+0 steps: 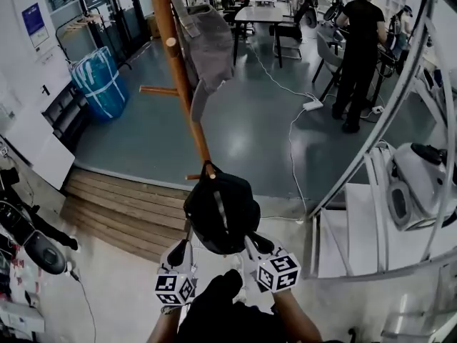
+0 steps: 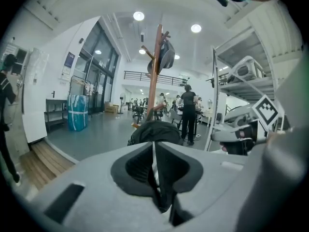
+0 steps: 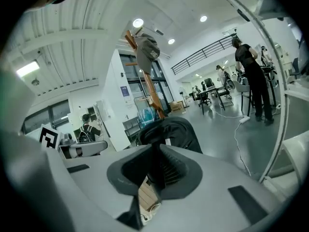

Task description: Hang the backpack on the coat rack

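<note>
- The left tool [image 1: 183, 245] has its jaws pressed almost together. They pinch a thin part of the black backpack [image 1: 221, 209] at its lower left side. In the left gripper view a pale strip sits in the narrow gap.
- The right tool [image 1: 251, 244] is in the same state: its jaws are almost together on dark fabric at the lower right side of the backpack.
- The backpack is in the air, held between both tools, over the far edge of a wooden step [image 1: 118, 209]. Its top is at the lower part of the pole of the coat rack [image 1: 173, 56]. I cannot tell if it touches the pole.
- Higher on the coat rack, a grey garment [image 1: 207, 45] hangs from a peg.
- To the left of the rack, a blue wrapped bundle [image 1: 100, 84] stands on the grey floor near the wall.
- Farther away, a white cable runs to a power strip [image 1: 313, 105]. A person in black [image 1: 360, 48] stands near it, and a dark desk [image 1: 260, 11] is behind.
</note>
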Demonstrator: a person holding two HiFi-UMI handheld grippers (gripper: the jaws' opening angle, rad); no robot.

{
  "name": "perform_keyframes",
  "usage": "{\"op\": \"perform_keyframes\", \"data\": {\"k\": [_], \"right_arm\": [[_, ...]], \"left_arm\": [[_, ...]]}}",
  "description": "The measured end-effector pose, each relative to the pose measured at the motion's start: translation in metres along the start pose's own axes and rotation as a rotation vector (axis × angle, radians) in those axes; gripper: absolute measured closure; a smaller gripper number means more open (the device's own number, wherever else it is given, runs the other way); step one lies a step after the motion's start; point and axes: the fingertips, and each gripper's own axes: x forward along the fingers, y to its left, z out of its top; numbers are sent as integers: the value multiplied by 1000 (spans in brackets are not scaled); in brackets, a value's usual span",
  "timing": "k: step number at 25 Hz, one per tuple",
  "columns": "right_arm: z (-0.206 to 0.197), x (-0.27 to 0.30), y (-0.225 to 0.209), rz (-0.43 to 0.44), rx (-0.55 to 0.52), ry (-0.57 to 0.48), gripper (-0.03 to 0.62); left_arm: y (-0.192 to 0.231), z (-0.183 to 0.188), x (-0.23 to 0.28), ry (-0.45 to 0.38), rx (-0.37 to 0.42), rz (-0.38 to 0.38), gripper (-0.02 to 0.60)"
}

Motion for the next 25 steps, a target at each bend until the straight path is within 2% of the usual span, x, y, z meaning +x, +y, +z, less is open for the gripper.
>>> {"op": "perform_keyframes", "data": {"k": [4, 8, 15, 19, 25], "right_arm": [[-4, -24, 3, -23, 36, -19, 577], [-3, -39, 9, -30, 42, -71, 580], [-12, -71, 43, -55, -1, -94, 582], [-18, -85, 67, -83, -10, -113, 582], [-37, -120, 102, -103, -40, -109, 582]], "left_arm": [[-20, 16, -23, -45, 24, -17, 561], [-33, 24, -31, -89, 74, -46, 563], [-53, 15, -61, -122, 36, -99, 563], [-59, 15, -81, -156, 74, -134, 563], [-74, 6, -124, -183, 57, -137, 563]]}}
